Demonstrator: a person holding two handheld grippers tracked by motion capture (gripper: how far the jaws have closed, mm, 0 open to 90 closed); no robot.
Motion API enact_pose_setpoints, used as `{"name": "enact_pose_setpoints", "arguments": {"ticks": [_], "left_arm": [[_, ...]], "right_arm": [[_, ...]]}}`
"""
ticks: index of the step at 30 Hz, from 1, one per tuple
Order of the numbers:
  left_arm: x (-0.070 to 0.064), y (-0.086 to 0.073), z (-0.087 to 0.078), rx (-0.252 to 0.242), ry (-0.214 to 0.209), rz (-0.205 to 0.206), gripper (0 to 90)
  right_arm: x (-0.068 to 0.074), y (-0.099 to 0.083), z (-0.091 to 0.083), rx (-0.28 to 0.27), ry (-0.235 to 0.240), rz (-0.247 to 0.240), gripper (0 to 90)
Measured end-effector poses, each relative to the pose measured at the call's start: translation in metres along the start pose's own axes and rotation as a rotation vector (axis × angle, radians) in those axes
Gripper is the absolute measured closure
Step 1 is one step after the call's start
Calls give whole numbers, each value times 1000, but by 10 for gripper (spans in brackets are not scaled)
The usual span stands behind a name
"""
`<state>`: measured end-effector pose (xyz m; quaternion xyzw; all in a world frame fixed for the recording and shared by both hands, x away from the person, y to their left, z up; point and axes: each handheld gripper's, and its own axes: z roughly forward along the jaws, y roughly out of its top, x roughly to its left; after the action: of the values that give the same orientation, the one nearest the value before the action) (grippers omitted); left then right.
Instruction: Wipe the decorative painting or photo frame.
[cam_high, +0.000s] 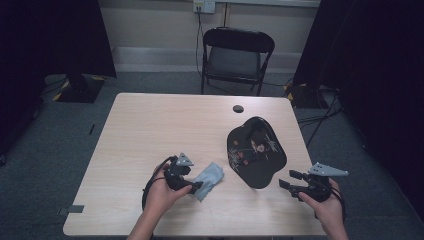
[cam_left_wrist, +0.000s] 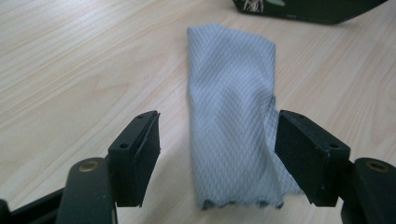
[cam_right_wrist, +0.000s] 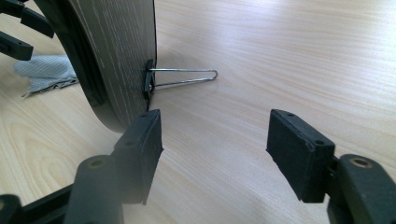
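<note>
1. The folded grey cloth lies flat on the desk, its long axis running near-left to far-right toward the black plaque.
2. The left gripper straddles the cloth's near end, jaws apart.
3. The right gripper stands spread wide beside the propped plaque's wire stand.

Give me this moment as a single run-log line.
left claw: open, straddling cloth | right claw: open, empty, beside mirror propped on wire stand | table

High view overlooks table; gripper views skim it closely.
</note>
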<state>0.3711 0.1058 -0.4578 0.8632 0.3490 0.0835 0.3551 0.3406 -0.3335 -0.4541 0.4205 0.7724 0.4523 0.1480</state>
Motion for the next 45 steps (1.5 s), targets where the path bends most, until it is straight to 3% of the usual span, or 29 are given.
{"name": "enact_pose_setpoints", "arguments": {"ticks": [22,33,39,42,45], "left_arm": [[20,-23,-20,2,35,-27,289],[27,-31,-25,1,22,-58,261],[30,-35,-30,3,16,-43,244],[32,-38,-32,13,16,-16,226],[34,-42,-34,15,17,-38,223]], "right_arm": [[-5,-10,6,34,-6,-4,323],[-7,-12,6,42,-8,2,317],[-8,-14,7,46,-4,2,303],[-8,-14,7,44,-3,-2,301],[-7,-14,7,45,-2,-3,289]]}}
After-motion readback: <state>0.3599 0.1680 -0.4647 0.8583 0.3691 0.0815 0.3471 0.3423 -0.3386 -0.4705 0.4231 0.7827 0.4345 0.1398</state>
